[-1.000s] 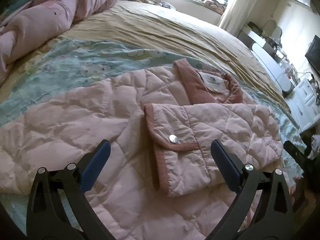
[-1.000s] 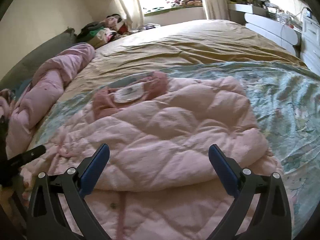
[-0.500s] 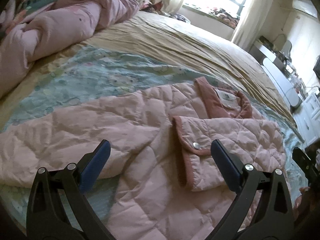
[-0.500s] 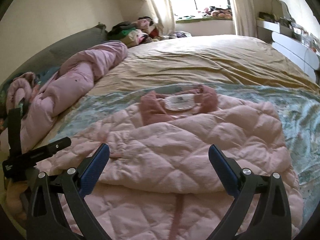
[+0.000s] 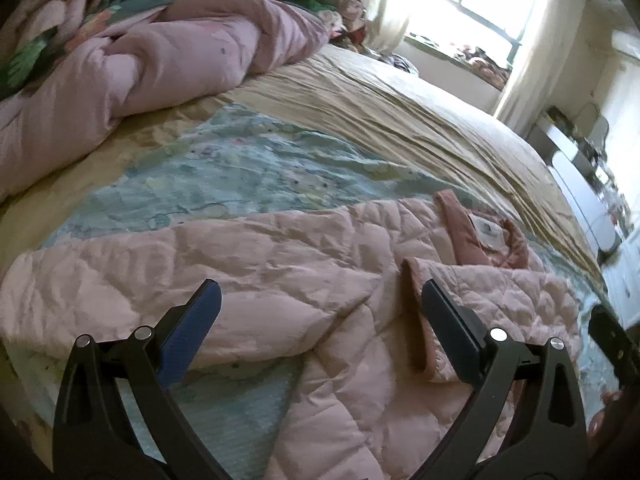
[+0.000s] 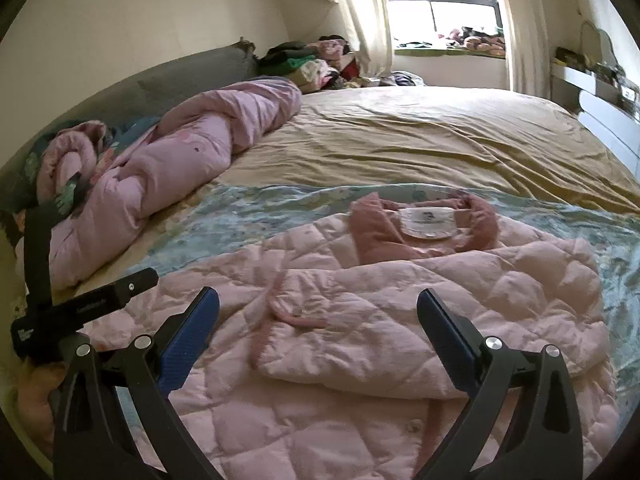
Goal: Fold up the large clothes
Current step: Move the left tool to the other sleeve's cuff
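A pink quilted jacket lies front-up on the bed, collar and white label at the far end. One sleeve is folded across the chest; the other sleeve stretches out flat to the left. My left gripper hovers open above the spread sleeve and shoulder, empty. From the right wrist the same jacket shows with the folded sleeve on top. My right gripper is open over it, holding nothing. The other gripper's black body shows at left.
A rolled pink duvet lies along the headboard side. The bed carries a tan sheet and a pale blue printed blanket. Piled clothes sit by the window; white furniture stands along the right.
Both grippers have swung leftward and pulled back, so the jacket sits further right and lower in view. The outstretched sleeve has come into the left view. Both stay open.
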Demonstrator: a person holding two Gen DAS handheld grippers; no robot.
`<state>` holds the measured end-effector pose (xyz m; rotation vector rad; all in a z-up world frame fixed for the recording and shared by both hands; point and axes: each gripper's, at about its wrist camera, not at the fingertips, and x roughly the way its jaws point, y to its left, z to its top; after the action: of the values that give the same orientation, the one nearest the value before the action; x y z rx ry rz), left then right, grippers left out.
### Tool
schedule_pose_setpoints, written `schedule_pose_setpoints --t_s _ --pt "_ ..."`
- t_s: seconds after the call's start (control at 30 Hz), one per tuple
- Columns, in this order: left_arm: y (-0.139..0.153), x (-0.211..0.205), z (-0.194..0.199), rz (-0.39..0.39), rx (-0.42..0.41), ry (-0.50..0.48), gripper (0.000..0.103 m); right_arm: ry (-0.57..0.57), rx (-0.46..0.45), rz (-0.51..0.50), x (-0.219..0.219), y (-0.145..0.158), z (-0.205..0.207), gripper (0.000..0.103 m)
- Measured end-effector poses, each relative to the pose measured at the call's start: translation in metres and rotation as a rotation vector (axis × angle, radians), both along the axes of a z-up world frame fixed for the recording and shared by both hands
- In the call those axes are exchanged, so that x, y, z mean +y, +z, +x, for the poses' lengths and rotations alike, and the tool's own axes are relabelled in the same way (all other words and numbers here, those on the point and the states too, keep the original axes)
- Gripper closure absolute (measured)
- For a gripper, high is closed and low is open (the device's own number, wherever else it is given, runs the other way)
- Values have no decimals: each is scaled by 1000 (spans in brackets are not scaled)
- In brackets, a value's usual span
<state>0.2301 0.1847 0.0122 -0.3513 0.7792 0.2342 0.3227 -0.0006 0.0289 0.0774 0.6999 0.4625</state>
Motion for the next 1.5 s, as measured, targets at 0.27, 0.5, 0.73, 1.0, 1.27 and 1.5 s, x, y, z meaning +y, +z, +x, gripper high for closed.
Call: schedule_pose_setpoints --t_s 0.27,0.5,0.73,1.0,1.27,1.5 --pt "6 34 -22 2 -15 126 9 59 -16 -11 31 8 -6 4" --pt "3 64 -37 -9 10 229 9 121 -32 -17 65 16 -8 4" --pt "0 87 -50 -11 29 311 9 195 -35 -33 99 17 -11 4" --pt "-19 129 -69 -79 86 457 9 278 -20 -60 140 15 -12 4" --pt "-32 153 -83 -123 132 582 9 350 -18 -87 175 17 -13 4" --pt "-49 174 -101 -208 162 705 9 388 -15 -83 194 18 -12 4"
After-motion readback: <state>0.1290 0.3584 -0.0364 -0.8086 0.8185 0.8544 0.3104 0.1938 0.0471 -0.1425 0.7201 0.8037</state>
